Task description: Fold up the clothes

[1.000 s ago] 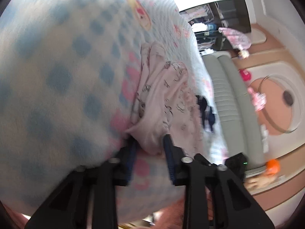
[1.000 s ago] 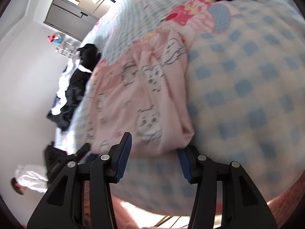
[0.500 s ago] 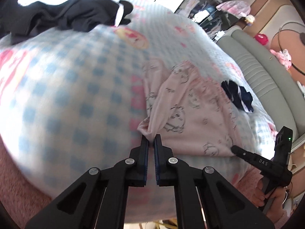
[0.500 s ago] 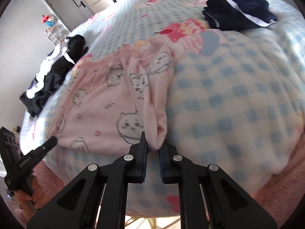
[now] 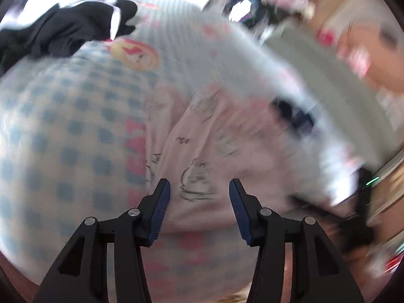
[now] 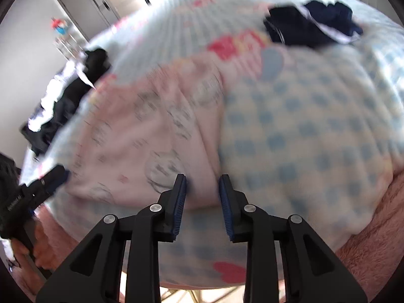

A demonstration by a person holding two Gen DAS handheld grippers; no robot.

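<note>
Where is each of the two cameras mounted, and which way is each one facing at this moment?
Left wrist: sits on the left gripper, looking down at the pink garment on the checked bedspread; its jaws are opening.
Right wrist: sits on the right gripper, looking down at the garment's other near corner; its jaws are opening, and the left gripper shows at the lower left.
Shared: the garment, bedspread and dark clothes.

Both grippers release the pink garment: the left gripper and right gripper, pinched shut on its near corners half a second ago, now open, their pads clear of the cloth.
</note>
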